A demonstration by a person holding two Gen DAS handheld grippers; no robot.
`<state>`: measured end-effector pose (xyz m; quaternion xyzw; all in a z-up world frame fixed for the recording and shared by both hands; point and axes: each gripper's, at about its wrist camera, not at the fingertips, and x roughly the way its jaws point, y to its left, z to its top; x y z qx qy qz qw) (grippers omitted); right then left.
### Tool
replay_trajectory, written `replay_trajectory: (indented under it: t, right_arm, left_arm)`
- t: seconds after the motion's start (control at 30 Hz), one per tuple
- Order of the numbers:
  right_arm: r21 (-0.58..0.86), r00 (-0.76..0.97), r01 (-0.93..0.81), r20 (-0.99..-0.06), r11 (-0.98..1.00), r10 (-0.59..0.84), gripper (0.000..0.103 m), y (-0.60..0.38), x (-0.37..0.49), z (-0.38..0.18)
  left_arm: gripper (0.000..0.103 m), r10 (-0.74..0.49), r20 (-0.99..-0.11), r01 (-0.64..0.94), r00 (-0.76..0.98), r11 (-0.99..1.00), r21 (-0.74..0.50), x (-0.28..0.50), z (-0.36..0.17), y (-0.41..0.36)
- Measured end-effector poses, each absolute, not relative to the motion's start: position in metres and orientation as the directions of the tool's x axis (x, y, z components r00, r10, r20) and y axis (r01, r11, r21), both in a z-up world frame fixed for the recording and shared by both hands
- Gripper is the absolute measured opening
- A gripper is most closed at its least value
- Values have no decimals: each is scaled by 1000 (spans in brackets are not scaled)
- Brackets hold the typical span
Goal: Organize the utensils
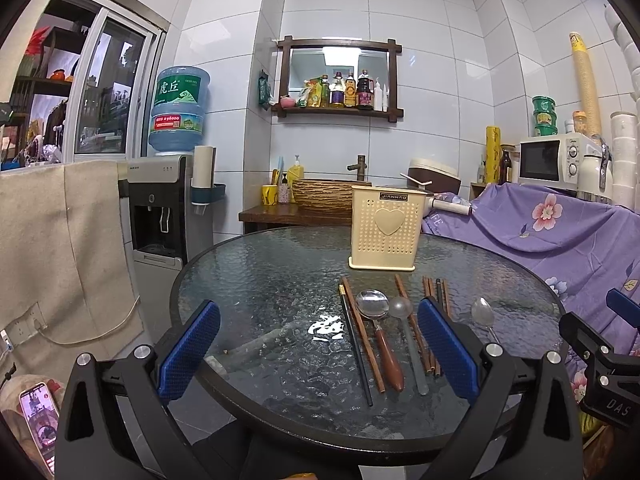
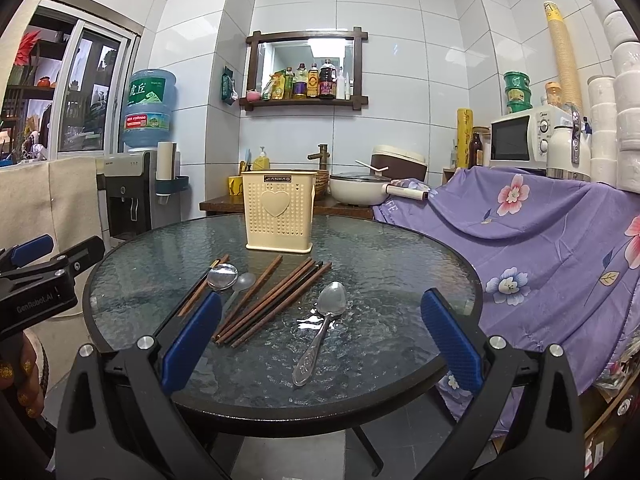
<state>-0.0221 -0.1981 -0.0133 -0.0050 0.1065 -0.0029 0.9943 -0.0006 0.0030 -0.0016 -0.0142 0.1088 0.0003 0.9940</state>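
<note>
Left wrist view: round glass desk (image 1: 256, 280) carries a cream utensil holder (image 1: 386, 227) upright toward 12 o'clock. Before it lie chopsticks (image 1: 362, 334), long axes running 12 to 6, a wooden-handled spoon (image 1: 378, 328) with its bowl toward 12, and a steel spoon (image 2: 326, 322), bowl at 12, handle toward 7. Left hand-held gripper (image 1: 318, 354) and right hand-held gripper (image 2: 320, 340) both gape wide, holding nothing.
</note>
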Motion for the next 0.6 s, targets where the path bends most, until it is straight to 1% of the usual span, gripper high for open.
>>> replay_trajectory:
  t: [0.6]
  right_arm:
    - [-12,977,6,-215,1000,-9,98,-197,-21,-15]
  left_arm:
    - [97,-3,-218,-4,976,1000,-30,-2,-4,5]
